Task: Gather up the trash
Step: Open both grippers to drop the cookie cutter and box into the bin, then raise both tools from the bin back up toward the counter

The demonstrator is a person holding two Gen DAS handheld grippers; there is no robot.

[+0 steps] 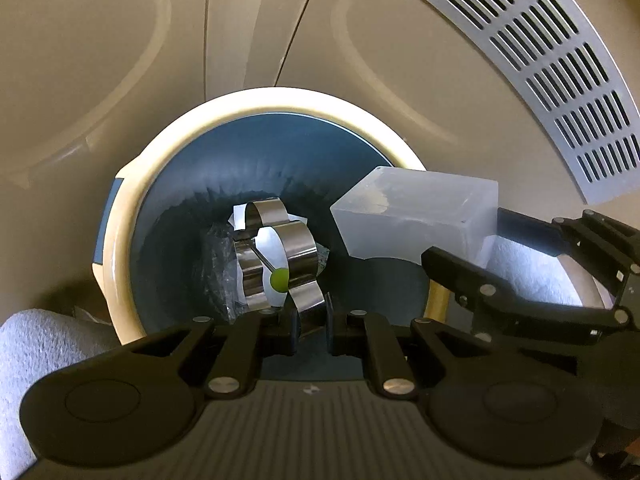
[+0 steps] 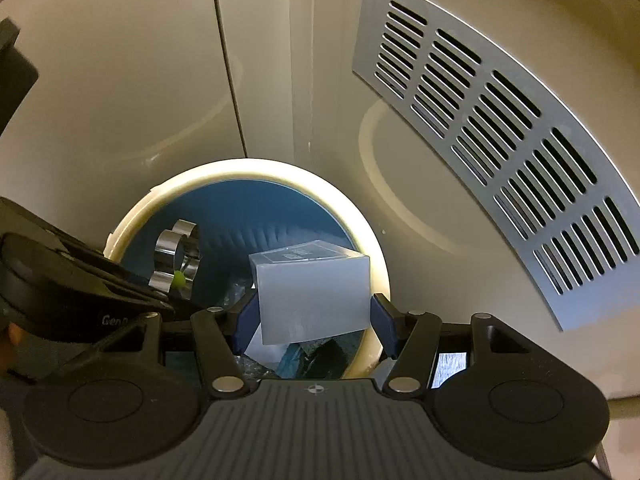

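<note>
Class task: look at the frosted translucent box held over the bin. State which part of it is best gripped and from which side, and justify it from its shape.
Grip the frosted box across its two flat, parallel side faces, approaching from its broad front face, as the right gripper does above the bin. Those faces give the pads flush contact.

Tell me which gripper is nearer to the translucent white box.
Right. The right gripper clamps the translucent white box between its pads above the trash bin; the left gripper holds a metal flower-shaped mold beside it.
</note>
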